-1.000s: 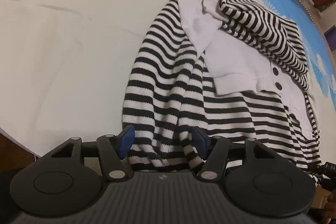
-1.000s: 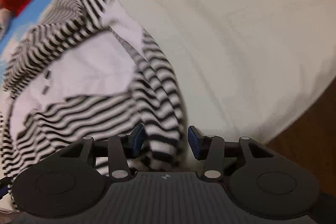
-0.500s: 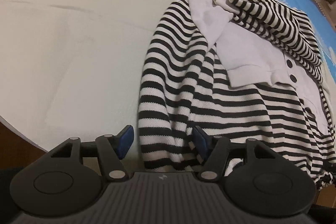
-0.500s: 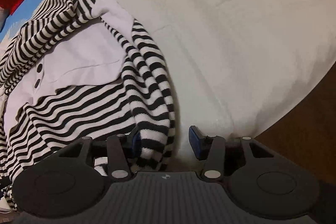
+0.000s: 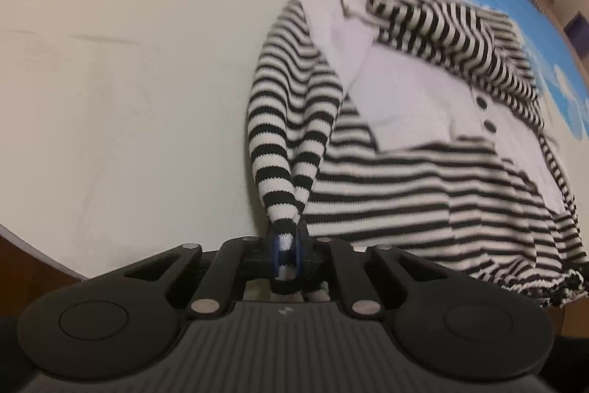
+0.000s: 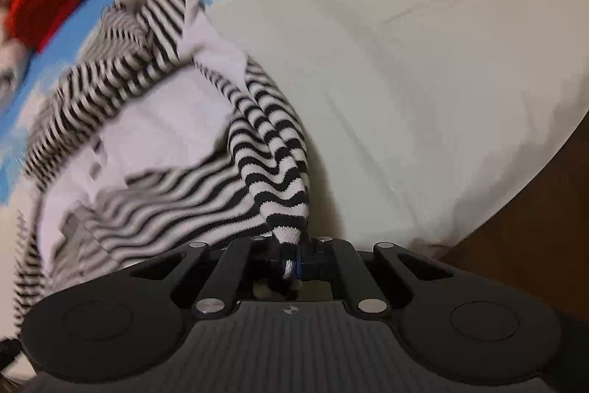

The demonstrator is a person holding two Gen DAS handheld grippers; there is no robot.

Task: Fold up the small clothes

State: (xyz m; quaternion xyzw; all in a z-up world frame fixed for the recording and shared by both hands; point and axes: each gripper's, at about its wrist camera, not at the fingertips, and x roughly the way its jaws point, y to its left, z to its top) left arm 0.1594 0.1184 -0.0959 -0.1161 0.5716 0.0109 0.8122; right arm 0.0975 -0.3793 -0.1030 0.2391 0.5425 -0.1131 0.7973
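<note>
Your left gripper [image 5: 286, 255] is closing, its pads pinching the striped hem of the cardigan [image 5: 405, 142]. Your right gripper [image 6: 291, 258] is clamped on the opposite hem corner. The cardigan lies on the bed [image 5: 129, 98], spreading toward 1 o'clock from your left gripper and 10 o'clock from your right.

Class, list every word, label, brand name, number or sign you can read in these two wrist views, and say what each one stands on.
No readable text anywhere.
Left gripper: a small pale emblem on its body, a mark, not letters.
Right gripper: the same small emblem.
Striped garment, bedsheet: patterns only.
</note>
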